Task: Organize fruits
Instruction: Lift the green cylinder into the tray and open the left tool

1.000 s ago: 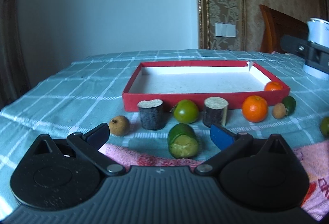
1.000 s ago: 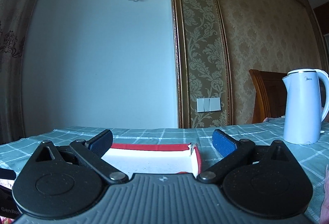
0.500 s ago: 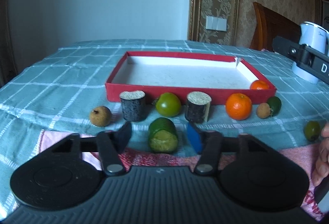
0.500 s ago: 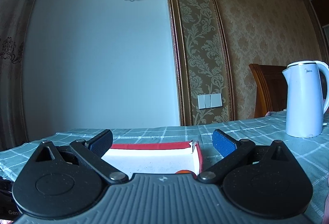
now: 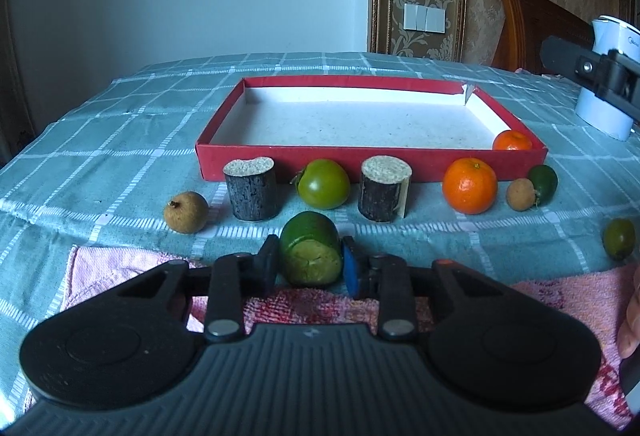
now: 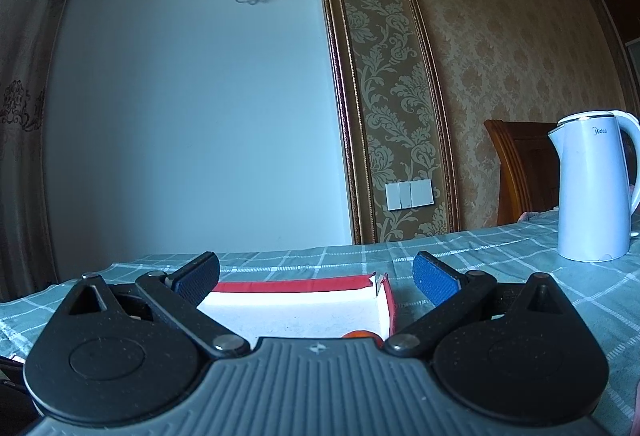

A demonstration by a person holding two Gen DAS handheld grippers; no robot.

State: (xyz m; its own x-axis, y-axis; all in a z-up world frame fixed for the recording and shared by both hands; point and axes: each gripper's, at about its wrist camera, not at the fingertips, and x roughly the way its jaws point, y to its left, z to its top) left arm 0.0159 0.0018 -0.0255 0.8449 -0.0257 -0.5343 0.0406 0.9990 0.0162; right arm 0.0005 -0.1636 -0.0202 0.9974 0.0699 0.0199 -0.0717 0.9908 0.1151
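Left gripper (image 5: 310, 266) clamped on green cut fruit (image 5: 311, 254) at lower centre, long axis pointing away toward red tray (image 5: 372, 164) straight above in frame; right gripper (image 6: 316, 276) fingers apart, empty, level over tray's right corner, farther from fruit.

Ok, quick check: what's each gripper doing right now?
Left gripper: shut on the cut green fruit piece, which rests on the table.
Right gripper: open, holding nothing, above the red tray.

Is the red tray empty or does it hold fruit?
Not empty: the red tray holds one orange in its near right corner; the rest is bare.
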